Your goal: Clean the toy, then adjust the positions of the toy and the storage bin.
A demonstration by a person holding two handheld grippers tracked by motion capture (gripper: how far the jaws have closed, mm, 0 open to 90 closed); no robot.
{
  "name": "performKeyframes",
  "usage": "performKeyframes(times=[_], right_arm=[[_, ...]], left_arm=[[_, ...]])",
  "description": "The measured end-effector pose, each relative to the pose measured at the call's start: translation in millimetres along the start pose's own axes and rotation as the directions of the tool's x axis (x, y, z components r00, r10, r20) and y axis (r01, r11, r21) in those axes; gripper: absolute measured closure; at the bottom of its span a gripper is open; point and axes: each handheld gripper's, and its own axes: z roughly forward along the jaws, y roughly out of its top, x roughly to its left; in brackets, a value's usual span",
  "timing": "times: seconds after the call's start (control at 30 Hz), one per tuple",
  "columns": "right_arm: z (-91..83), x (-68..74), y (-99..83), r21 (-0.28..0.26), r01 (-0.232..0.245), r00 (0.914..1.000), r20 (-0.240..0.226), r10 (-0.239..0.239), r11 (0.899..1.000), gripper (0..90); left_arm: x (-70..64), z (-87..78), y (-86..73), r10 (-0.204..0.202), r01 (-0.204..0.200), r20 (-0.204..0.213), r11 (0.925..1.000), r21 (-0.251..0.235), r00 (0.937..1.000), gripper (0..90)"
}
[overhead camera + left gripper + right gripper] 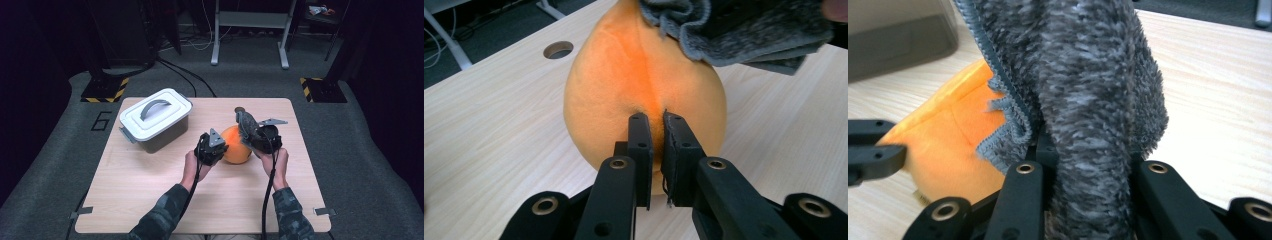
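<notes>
An orange plush toy (236,145), shaped like a fat pear, stands on the wooden table (150,200) a little to the right of the grey lidded box (156,120), apart from it. The left gripper (654,131) is pushed up against the toy's near side with its jaws pinched almost together on a small fold of the orange fabric along a seam. The right gripper (1088,165) comes in from the toy's other side, clamped on a thick grey fluffy cloth (1083,90) that bulges up between its jaws. That cloth (744,30) rests against the toy's upper part, touching it. Beyond the toy there is a round hole (558,49) in the tabletop.
</notes>
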Motion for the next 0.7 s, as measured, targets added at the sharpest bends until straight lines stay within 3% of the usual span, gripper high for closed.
performKeyframes(times=[0.23, 0.53, 0.7], right_arm=[[-12.3, -8.3, -6.8, -0.011, -0.021, 0.9995, -0.025, 0.021, 1.0, 72.6], [-23.0, -7.8, -11.2, -0.019, -0.034, 0.9987, -0.038, 0.033, 0.999, 72.0], [-29.2, -5.5, -14.5, -0.023, -0.008, 0.9993, -0.036, 0.007, 1.0, 71.8]], left_arm=[[-1.4, 0.8, 1.3, -0.001, 0.001, -0.006, 1.0, 0.001, 1.0, 82.9], [-0.7, 0.8, 0.6, -0.009, 0.009, -0.011, 1.0, 0.0, 0.9999, 82.5], [-0.2, 0.8, 0.8, -0.01, 0.01, -0.014, 0.9999, 0.004, 0.9998, 82.5]])
